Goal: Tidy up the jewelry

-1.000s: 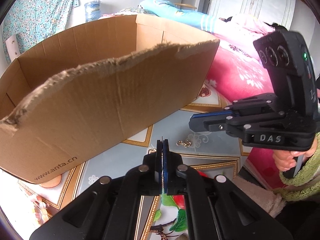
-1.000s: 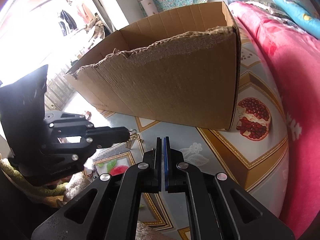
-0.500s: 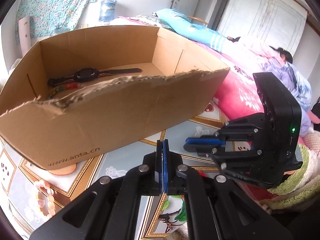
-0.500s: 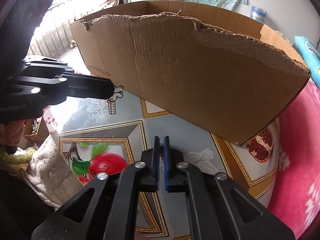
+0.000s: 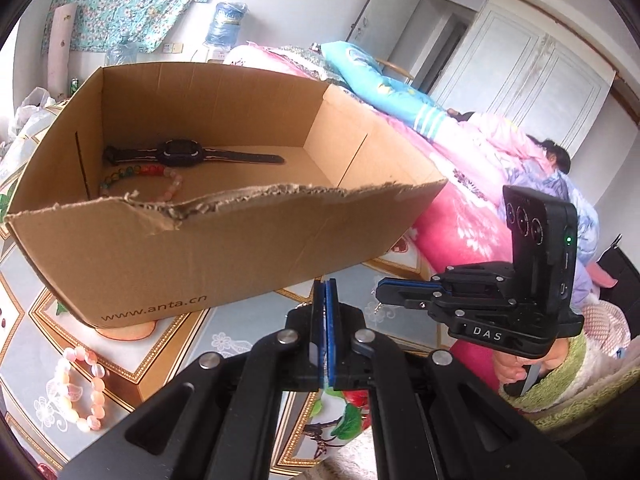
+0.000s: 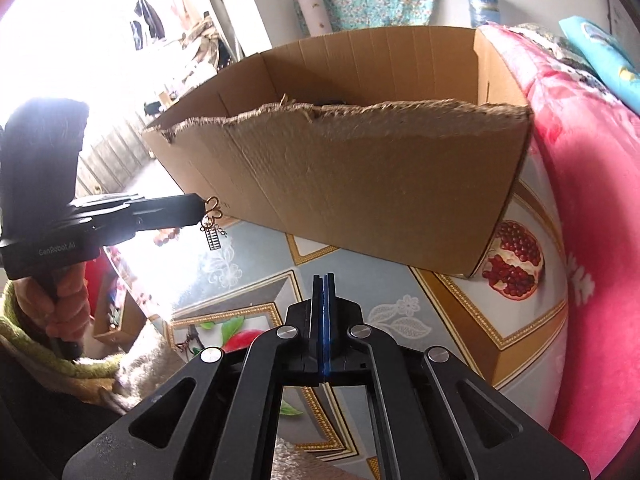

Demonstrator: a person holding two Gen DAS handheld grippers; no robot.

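A torn-edged cardboard box point(image 5: 240, 256) stands on the patterned tablecloth; inside lie a black watch point(image 5: 180, 153) and a coloured bead bracelet point(image 5: 140, 172). My left gripper point(image 5: 325, 283) is shut. In the right wrist view the left gripper point(image 6: 200, 205) pinches a small gold earring point(image 6: 212, 224), which dangles in the air just in front of the box point(image 6: 360, 176). My right gripper point(image 6: 324, 278) is shut with nothing between its pads. It hovers over the cloth to the right of the left one, and its closed tips point(image 5: 378, 293) point left. A pink bead bracelet point(image 5: 82, 392) lies on the cloth left of the box.
A pink blanket point(image 6: 592, 200) presses against the table's right side and the box's end. A person lies on the bed point(image 5: 540, 152) beyond it. A hand point(image 6: 60, 296) in a green sleeve holds the left gripper's handle. Water jugs point(image 5: 226, 24) stand by the far wall.
The left gripper has risen with the earring, which has come up off the cloth and now hangs by the box wall. Its view now looks down into the box. The right gripper stays shut.
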